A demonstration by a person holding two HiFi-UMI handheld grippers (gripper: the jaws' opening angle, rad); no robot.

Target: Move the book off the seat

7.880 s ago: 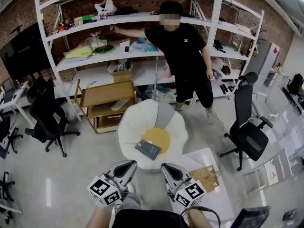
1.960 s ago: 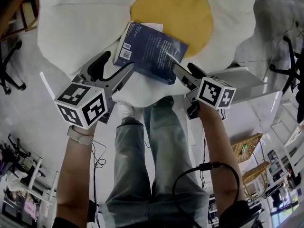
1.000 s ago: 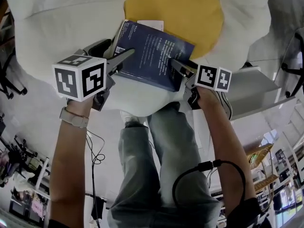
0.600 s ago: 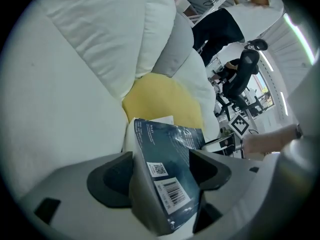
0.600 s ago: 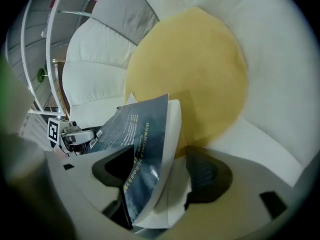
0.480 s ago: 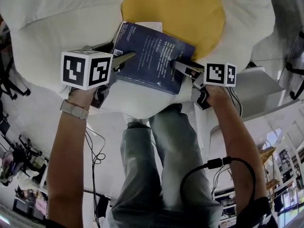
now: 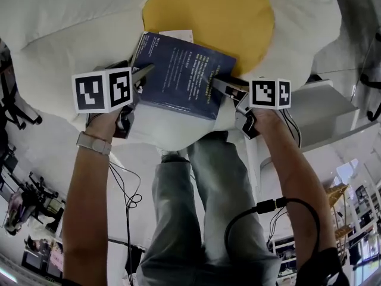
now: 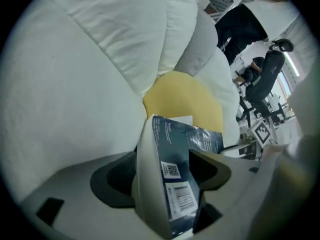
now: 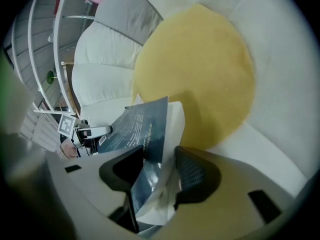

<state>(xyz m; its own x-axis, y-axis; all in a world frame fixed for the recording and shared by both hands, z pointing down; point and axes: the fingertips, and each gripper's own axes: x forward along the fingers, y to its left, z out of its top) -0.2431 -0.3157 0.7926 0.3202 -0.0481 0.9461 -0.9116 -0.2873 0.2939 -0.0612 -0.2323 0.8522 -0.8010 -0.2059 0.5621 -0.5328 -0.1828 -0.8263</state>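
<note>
Here's the change: the right gripper [image 7: 221,86], a moment ago spread wide over the book [image 7: 181,76], is now closing its jaws on the book's right edge. In the right gripper view the dark cover and the white pages sit between them, with both pads touching. On the left, the left gripper [image 7: 141,74] is clamped on the opposite edge, the barcode corner pinched between its jaws. So the book now has a hold on both sides. It has barely shifted from half a second ago and is still over the seat [image 7: 71,16], near the seat's near edge, its far corner overlapping the yellow centre [image 7: 208,11]. I judge the grasp is nearly set. The lift and carry away from the seat are not yet done.
</note>
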